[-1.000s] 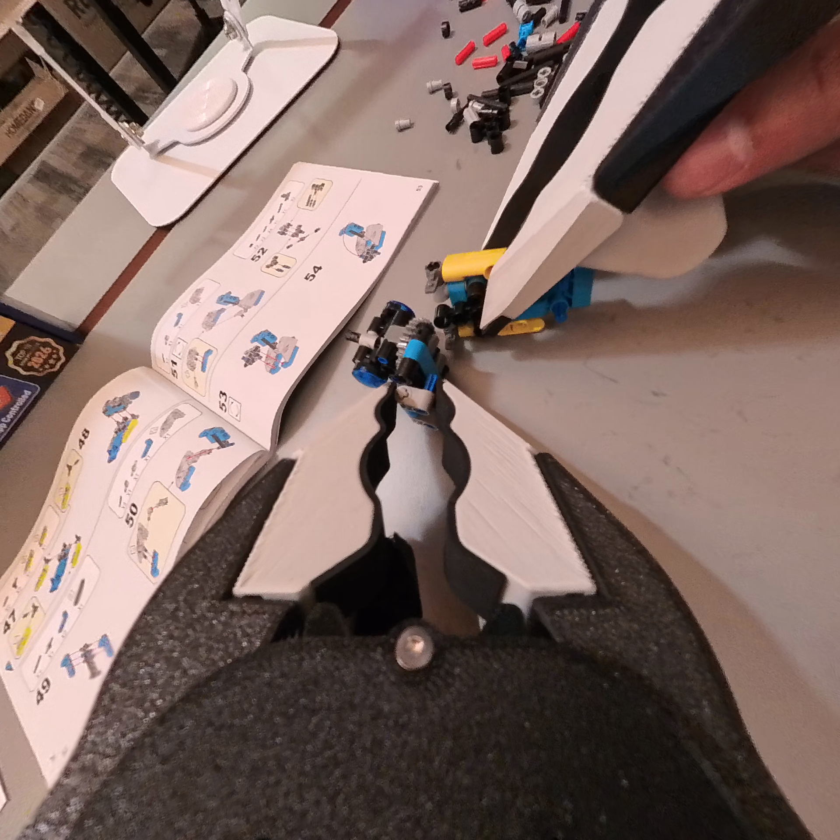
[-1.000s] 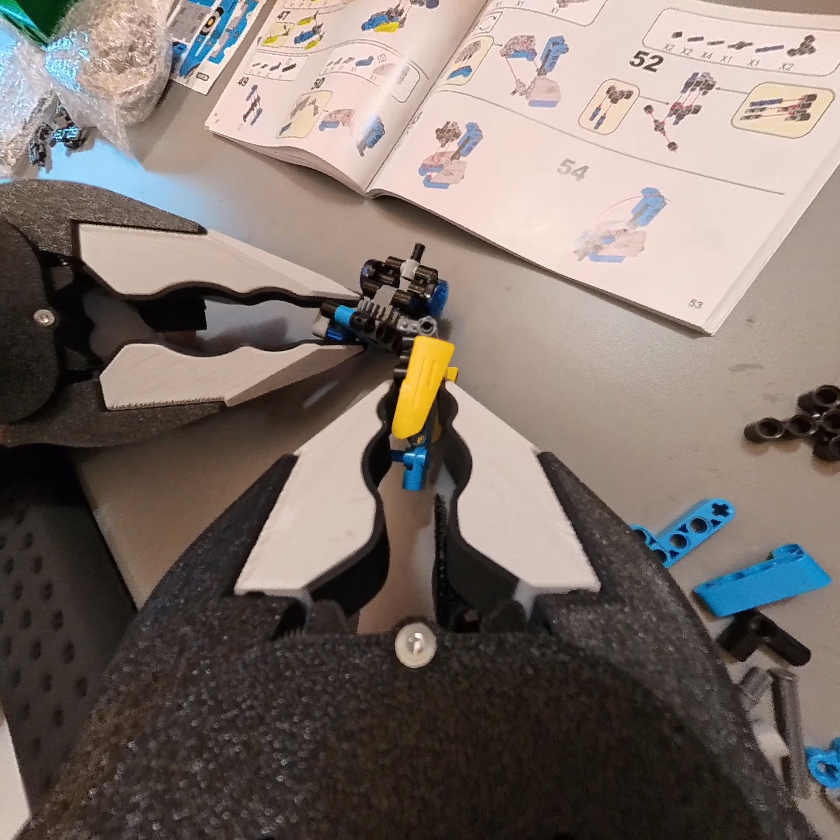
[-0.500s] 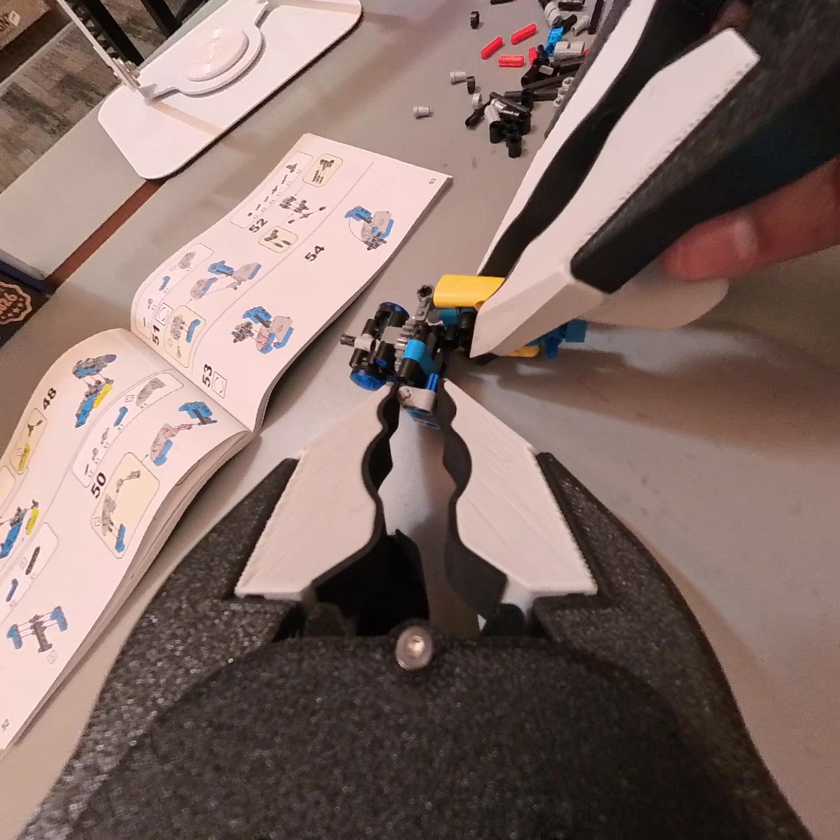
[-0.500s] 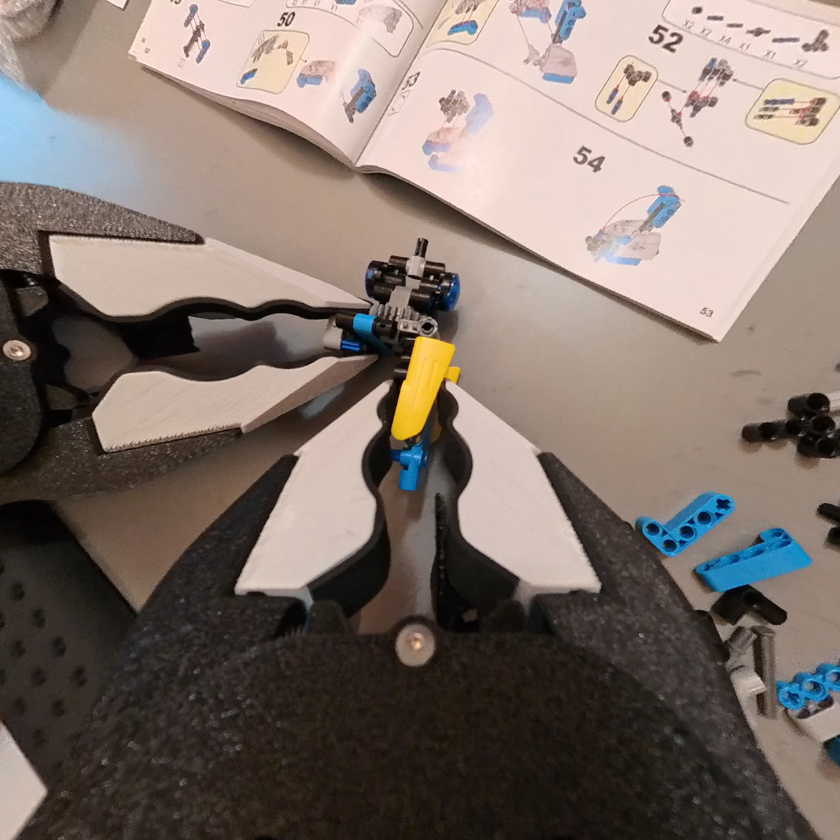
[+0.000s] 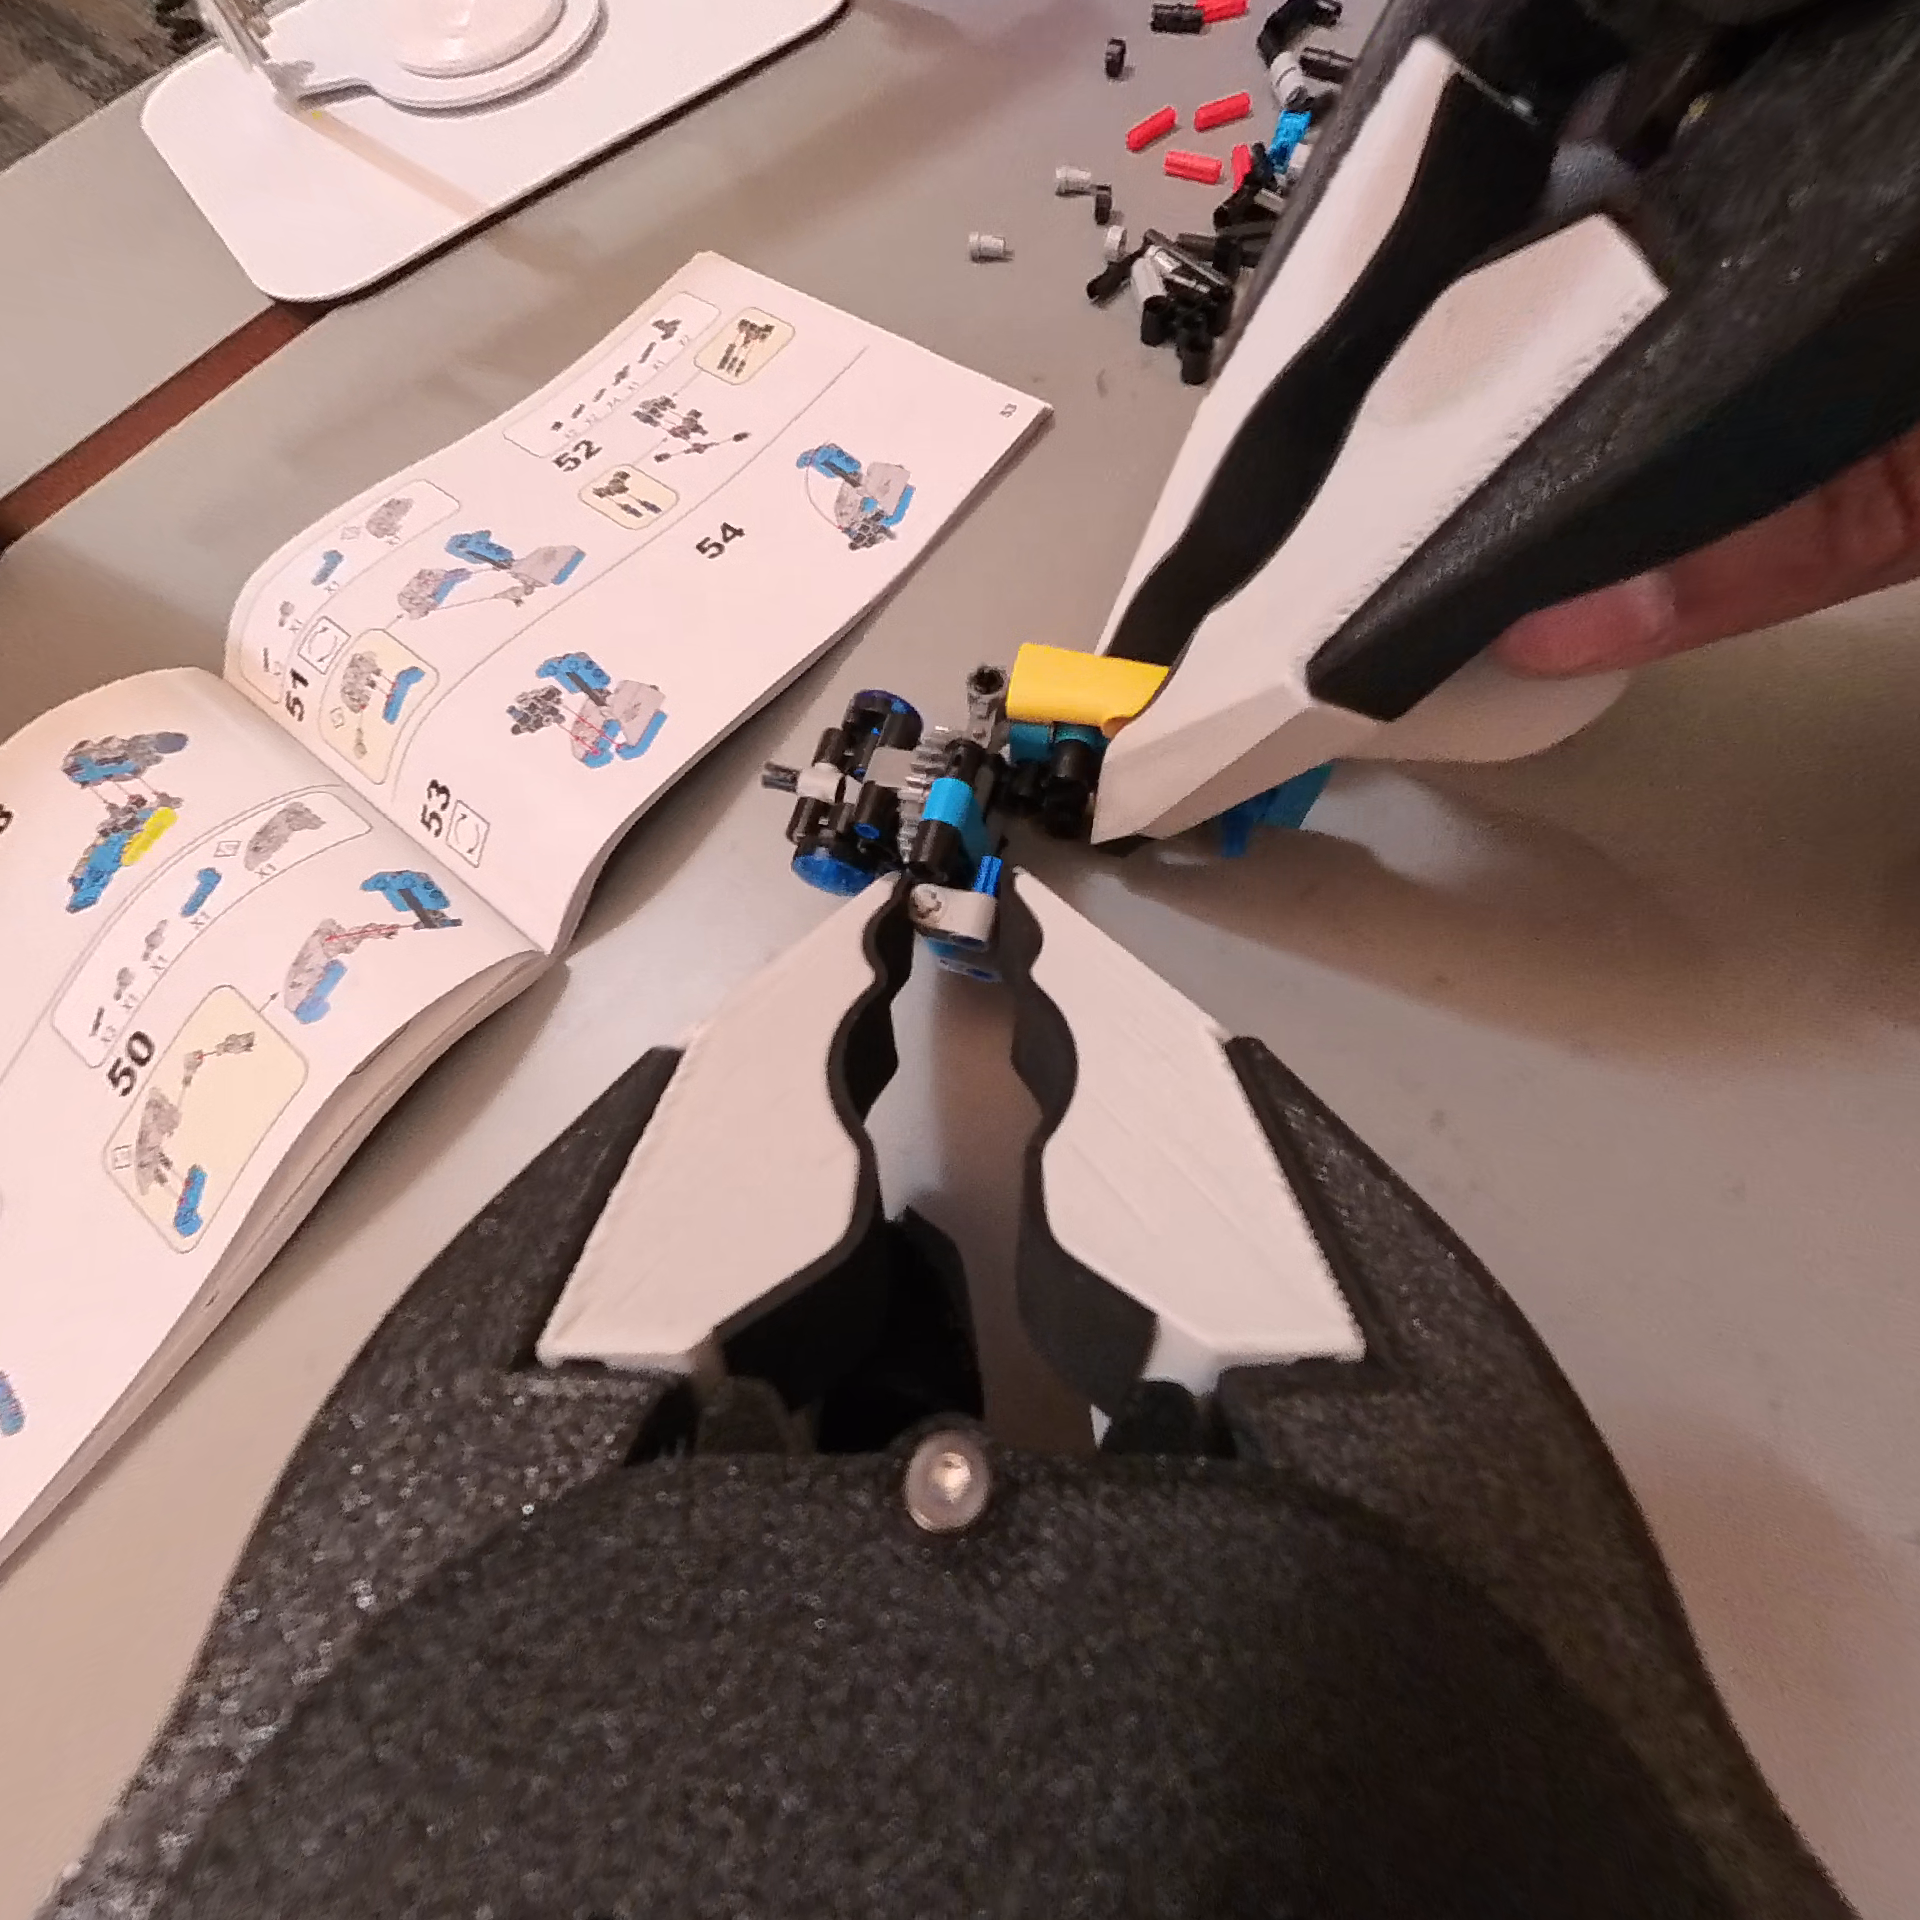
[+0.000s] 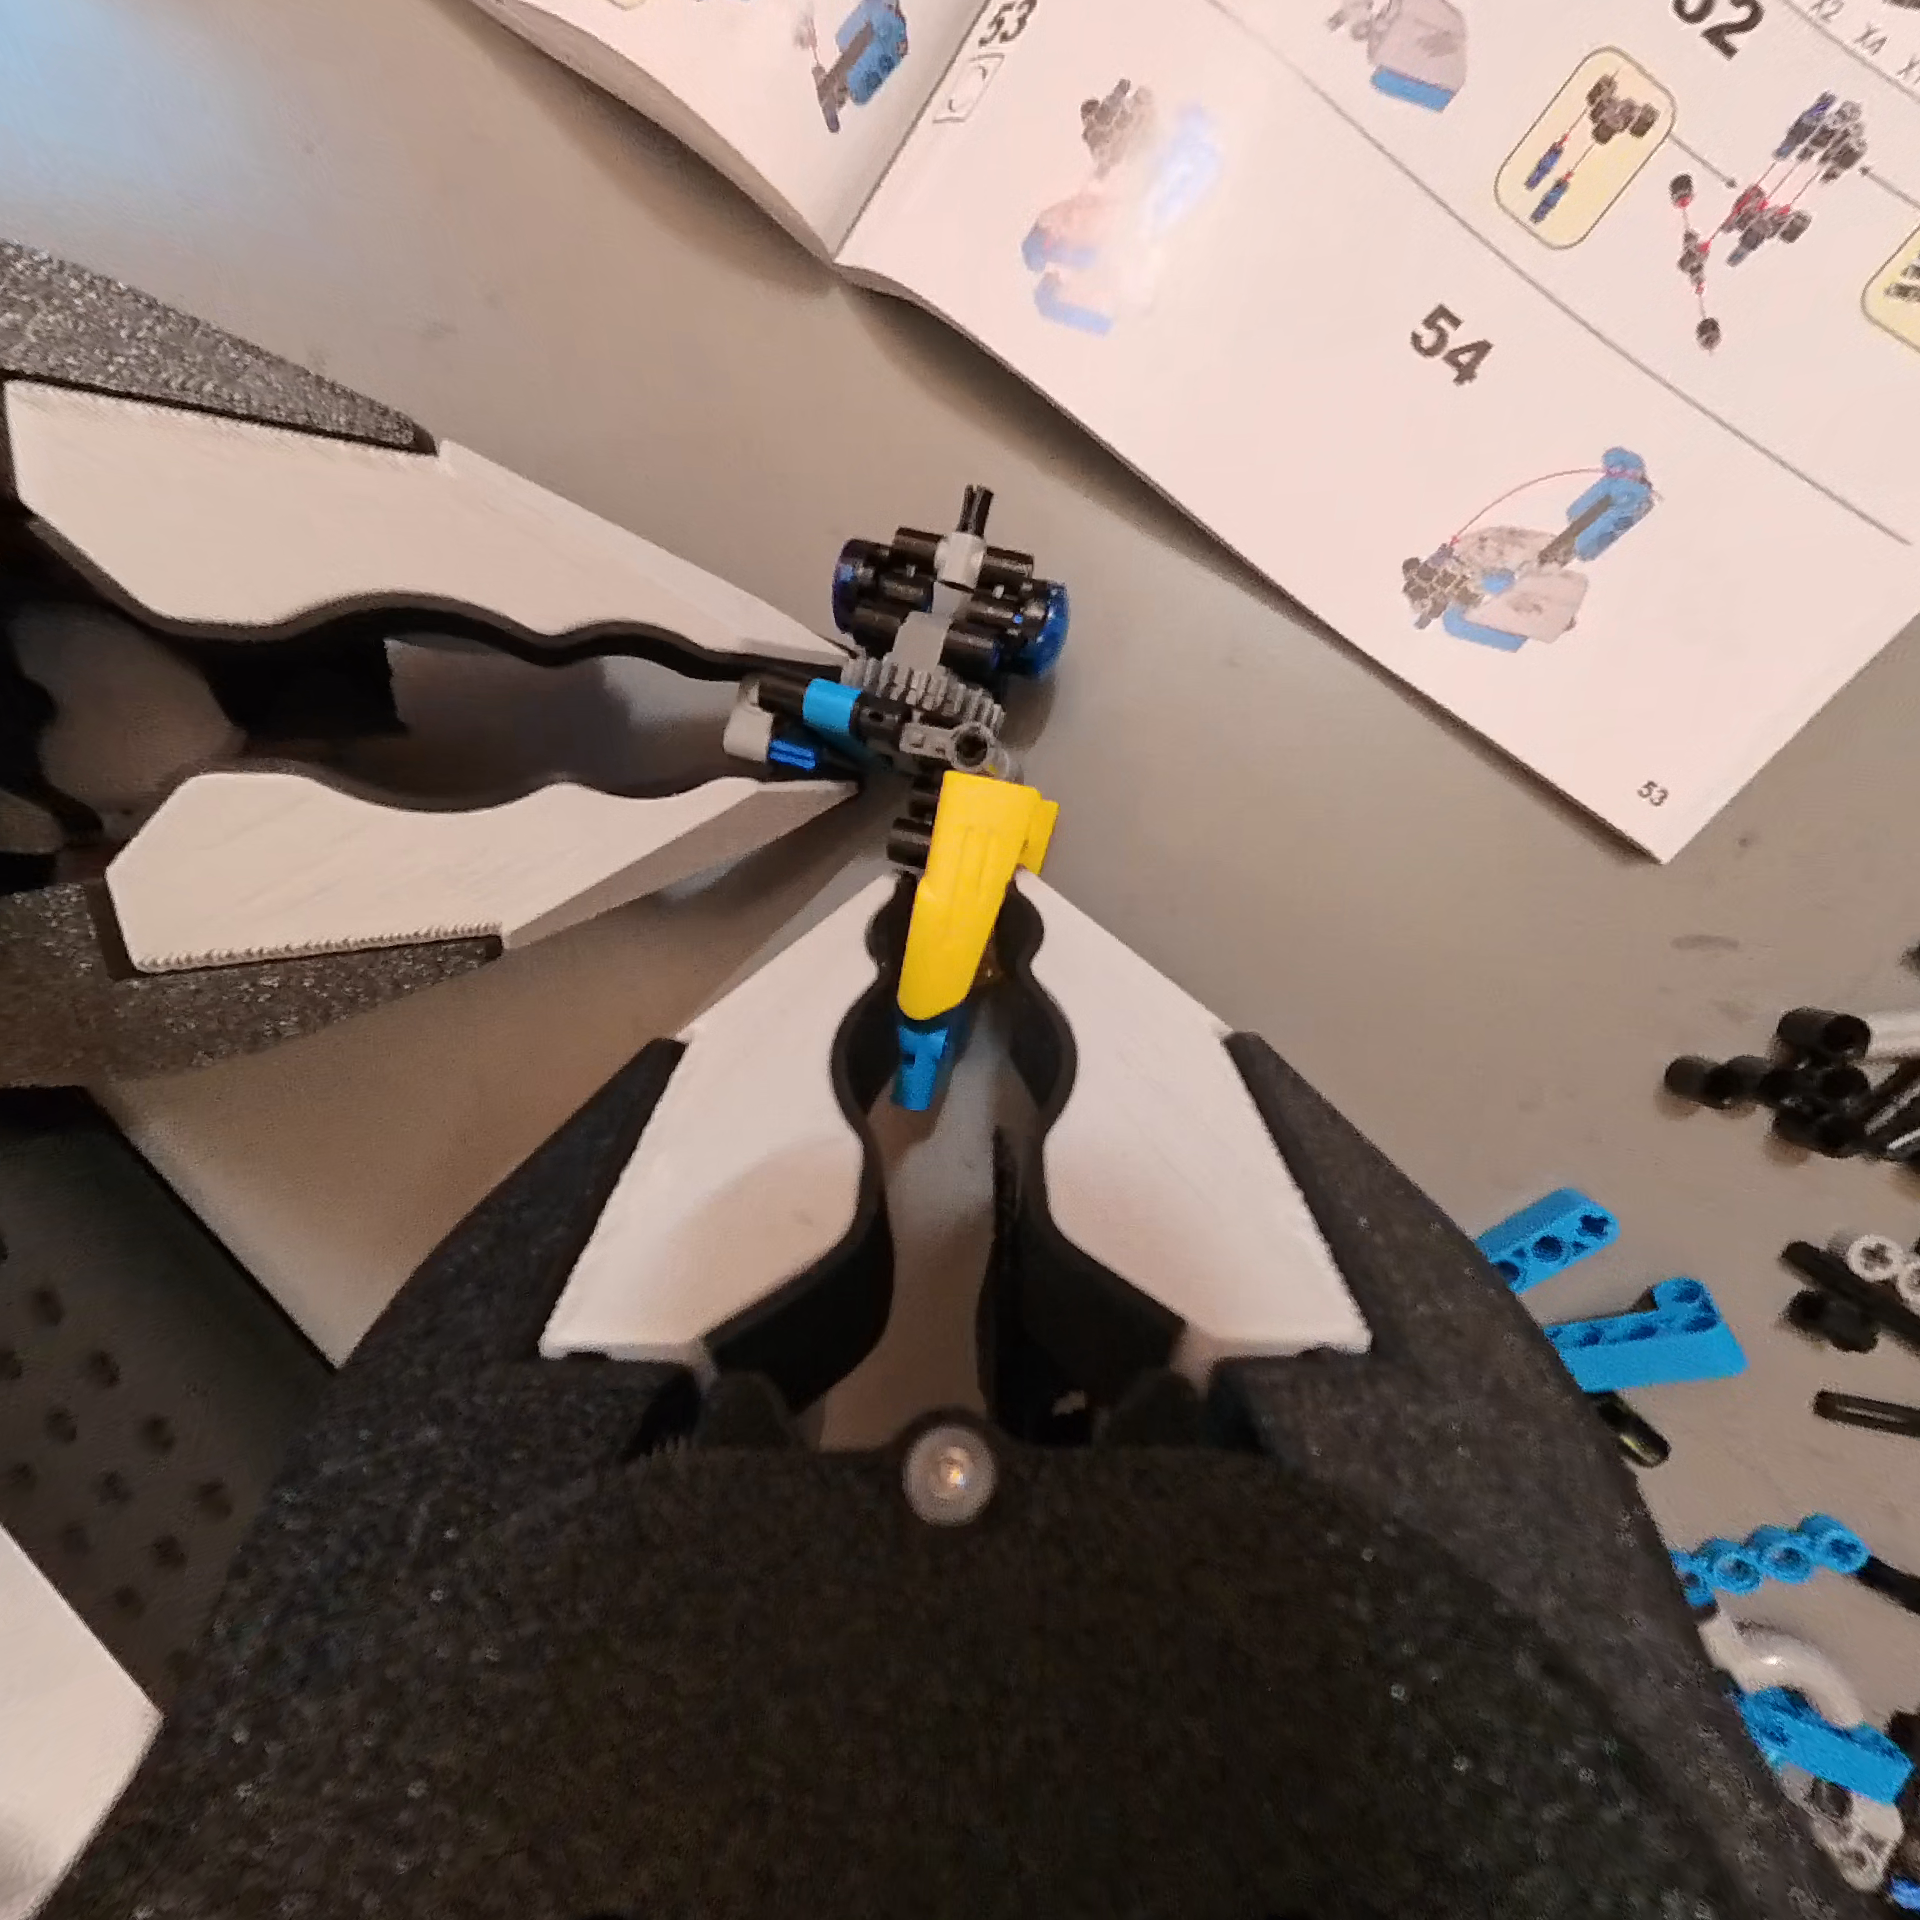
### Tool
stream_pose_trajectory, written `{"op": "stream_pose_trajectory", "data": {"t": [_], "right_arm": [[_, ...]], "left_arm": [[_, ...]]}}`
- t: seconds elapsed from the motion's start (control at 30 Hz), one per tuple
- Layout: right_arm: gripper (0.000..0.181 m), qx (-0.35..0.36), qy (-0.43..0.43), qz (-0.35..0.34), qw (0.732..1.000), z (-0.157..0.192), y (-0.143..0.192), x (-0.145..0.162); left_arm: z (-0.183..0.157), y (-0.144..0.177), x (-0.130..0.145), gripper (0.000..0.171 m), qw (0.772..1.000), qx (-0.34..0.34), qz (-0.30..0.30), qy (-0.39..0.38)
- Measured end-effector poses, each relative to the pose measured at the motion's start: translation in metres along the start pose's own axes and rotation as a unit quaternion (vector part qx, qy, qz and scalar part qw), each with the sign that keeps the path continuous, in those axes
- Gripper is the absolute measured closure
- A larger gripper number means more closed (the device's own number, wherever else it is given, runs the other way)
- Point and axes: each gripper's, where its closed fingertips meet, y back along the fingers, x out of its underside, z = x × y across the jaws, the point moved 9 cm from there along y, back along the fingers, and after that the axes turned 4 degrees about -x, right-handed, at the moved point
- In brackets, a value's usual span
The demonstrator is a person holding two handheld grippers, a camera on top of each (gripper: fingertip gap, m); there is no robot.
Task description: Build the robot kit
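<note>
Now, what you hold:
Left gripper (image 5: 954, 902): narrow, pinching the grey and blue end of the black gear assembly (image 5: 894, 790).
Right gripper (image 6: 956, 883): narrow, clamped on the yellow panel piece (image 6: 961, 894), which touches that assembly.
Instruction booklet (image 5: 582, 582): open, just beside.
Loose bricks (image 6: 1621, 1299): on the grey table (image 5: 1455, 1091), at your right.

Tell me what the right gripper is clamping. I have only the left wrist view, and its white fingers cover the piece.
Observer: The right gripper is shut on a yellow curved plastic panel; a small blue plastic connector hangs behind it between the fingers.
Operator: Report my left gripper's hold from the side.
Observer: The left gripper pinches the grey-and-blue end of the black geared brick assembly, with both fingertips against it.
Operator: List the spare parts beside the right gripper.
Observer: Two loose blue angled beams lie on the grey table to its right.
</note>
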Motion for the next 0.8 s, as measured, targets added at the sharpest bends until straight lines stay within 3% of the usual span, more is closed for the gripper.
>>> {"op": "stream_pose_trajectory", "data": {"t": [0.4, 0.8], "right_arm": [[0.146, -0.053, -0.019, -0.05, 0.997, -0.013, 0.002, 0.007], [0.16, -0.026, -0.001, -0.101, 0.995, -0.012, 0.011, 0.003]], "left_arm": [[-0.001, 0.0, 0.0, 0.155, 1.0, -0.006, -0.001, -0.02], [-0.001, 0.0, 0.0, 0.155, 1.0, -0.007, -0.002, -0.025]]}}
